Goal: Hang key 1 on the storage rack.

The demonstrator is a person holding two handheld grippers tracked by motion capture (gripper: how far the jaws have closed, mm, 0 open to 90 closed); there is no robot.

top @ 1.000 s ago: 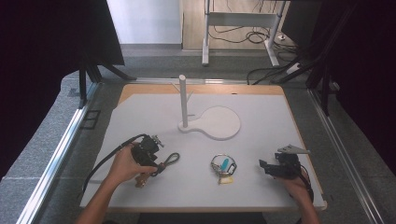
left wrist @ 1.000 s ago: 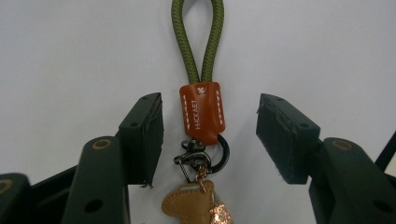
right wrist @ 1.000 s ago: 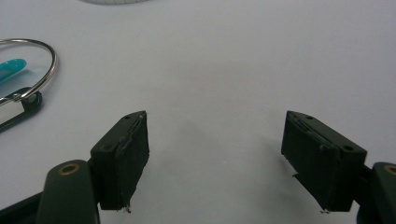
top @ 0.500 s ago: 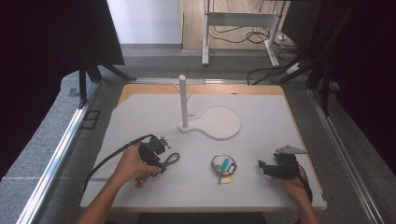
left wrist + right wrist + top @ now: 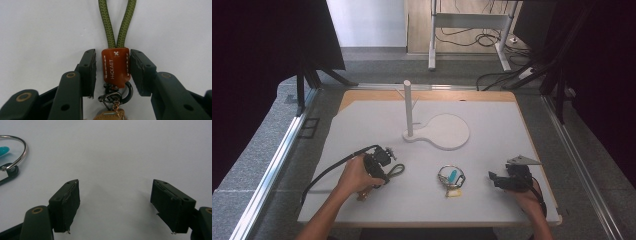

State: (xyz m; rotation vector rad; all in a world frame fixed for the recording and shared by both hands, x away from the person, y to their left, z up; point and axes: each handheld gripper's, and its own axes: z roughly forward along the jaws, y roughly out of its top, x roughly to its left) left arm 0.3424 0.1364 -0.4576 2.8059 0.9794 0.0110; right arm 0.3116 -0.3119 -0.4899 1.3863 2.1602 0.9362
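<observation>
Table (image 5: 362,120) carries a white stand (image 5: 434,130) at centre. Left tongs (image 5: 112,72) sit open around a brown leather tab (image 5: 116,67) on a green cord loop (image 5: 117,22), not quite touching. Right tongs (image 5: 115,205) gape over bare surface, a key ring (image 5: 17,150) nearby.

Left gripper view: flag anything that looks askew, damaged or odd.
Nothing stands out. The brown leather tab lies straight between the open jaws of the left gripper, small gaps either side. The green cord loop and metal clasp look intact.
</observation>
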